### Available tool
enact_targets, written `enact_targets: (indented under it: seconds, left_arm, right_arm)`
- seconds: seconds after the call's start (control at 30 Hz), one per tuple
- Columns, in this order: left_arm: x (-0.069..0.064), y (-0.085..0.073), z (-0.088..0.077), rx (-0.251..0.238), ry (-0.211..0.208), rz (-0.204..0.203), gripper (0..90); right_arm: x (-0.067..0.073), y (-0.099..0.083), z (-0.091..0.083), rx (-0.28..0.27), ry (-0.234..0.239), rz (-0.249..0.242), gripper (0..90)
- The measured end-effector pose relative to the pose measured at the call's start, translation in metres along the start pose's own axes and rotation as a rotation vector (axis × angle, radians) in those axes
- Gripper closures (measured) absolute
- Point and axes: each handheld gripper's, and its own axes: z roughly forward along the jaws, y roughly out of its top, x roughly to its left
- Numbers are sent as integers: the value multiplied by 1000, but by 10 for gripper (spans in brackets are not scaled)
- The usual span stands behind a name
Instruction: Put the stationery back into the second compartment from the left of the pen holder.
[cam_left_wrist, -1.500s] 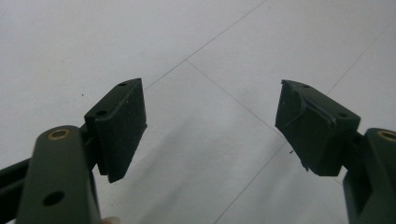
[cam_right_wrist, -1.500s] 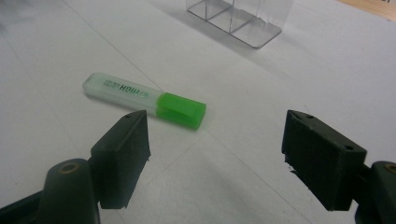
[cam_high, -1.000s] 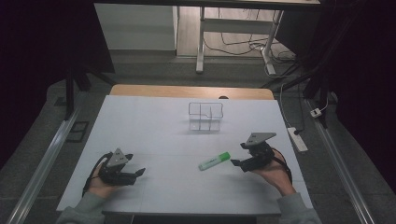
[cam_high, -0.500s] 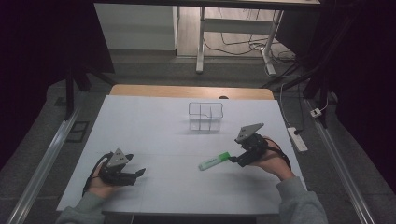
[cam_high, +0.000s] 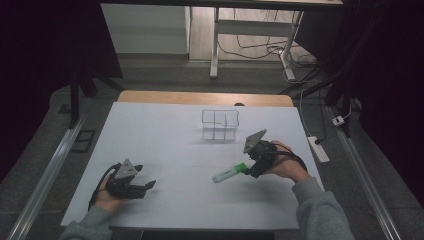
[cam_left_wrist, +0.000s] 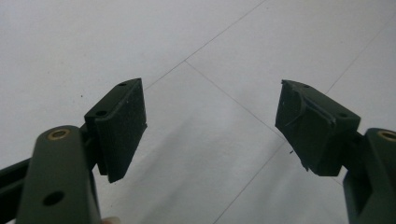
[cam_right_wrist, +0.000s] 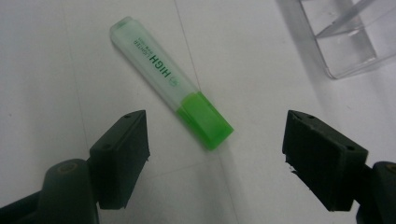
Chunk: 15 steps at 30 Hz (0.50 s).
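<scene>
My right gripper (cam_right_wrist: 215, 158) had moved in over the green highlighter (cam_right_wrist: 170, 81), fingers spread wide, marker lying on the surface just ahead between them; likely a grasp next. Left gripper (cam_left_wrist: 210, 126) stayed idle, fingers spread, empty.

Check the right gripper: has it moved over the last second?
Yes. The right gripper moved forward and leftward, closer to the clear organizer, its open jaws now at the highlighter's green cap.

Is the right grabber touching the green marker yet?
Apart. In the right gripper view the right gripper is open, and bare white table shows between each of its fingers and the green highlighter, which lies flat ahead of them.
</scene>
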Motion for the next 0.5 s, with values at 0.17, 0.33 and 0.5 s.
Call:
enact_targets:
  seconds: [0.17, 0.33, 0.5]
  left_arm:
    - [0, 0, 0, -2, -1, -1, 246]
    - [0, 0, -1, -3, -2, -1, 246]
    - [0, 0, 0, -1, -3, -2, 246]
  right_arm:
    - [-1, 6, 5, 17, 29, -37, 236]
    - [-1, 8, 10, 25, 44, -63, 239]
    - [-1, 10, 15, 39, 68, -93, 250]
